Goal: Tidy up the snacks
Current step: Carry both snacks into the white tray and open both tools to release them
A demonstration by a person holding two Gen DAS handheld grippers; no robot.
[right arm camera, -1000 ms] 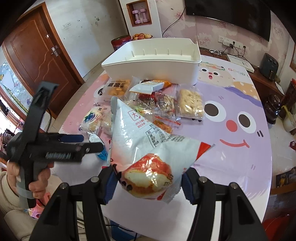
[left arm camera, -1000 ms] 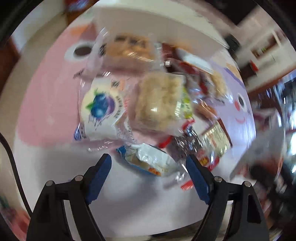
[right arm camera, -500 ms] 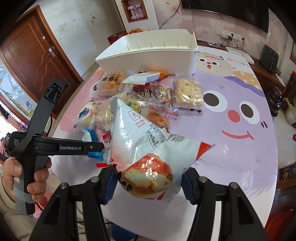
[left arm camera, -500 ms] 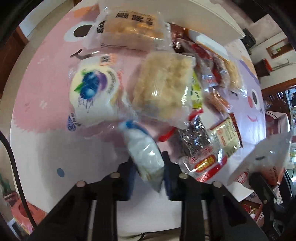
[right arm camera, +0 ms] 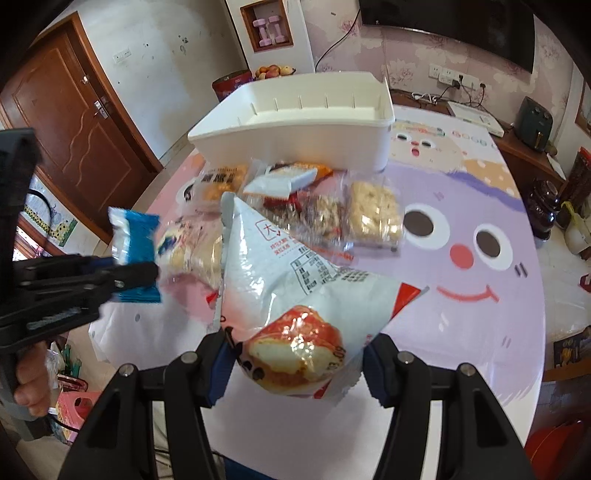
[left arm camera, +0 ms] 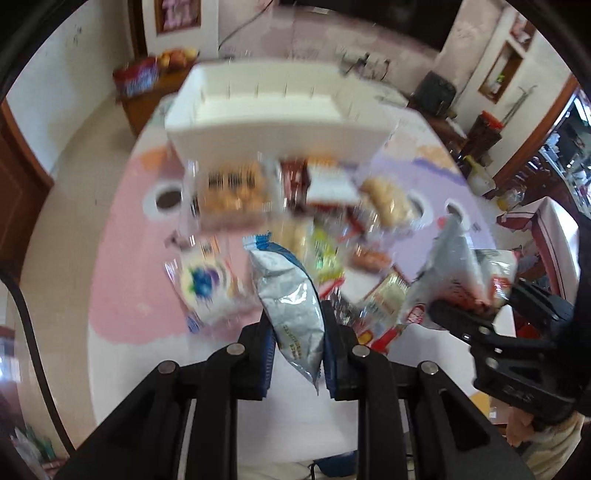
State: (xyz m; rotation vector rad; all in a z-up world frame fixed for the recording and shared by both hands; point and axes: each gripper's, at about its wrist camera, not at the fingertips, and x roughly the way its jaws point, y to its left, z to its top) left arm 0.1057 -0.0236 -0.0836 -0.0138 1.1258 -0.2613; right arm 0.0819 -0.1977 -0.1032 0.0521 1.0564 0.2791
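left gripper (left arm camera: 297,343) clamped on small blue packet (left arm camera: 291,302), lifted off table | right gripper (right arm camera: 295,363) grips big white snack bag (right arm camera: 295,295) at lower end | both light, soft, crinkly, slippery; pinch mid-body | white bin (right arm camera: 295,122) beyond pile

Setting: home, living/dining room. Evidence: round table (right arm camera: 480,332) under a cartoon-face cloth; brown panelled door (right arm camera: 74,122); floral wallpaper (right arm camera: 406,48) with sockets (right arm camera: 454,78); wall niche holding pink dumbbells (right arm camera: 269,30); fruit bowl (right arm camera: 273,70) on a side cabinet; dark TV (right arm camera: 461,22) on the wall; air fryer (right arm camera: 533,123) on a sideboard.
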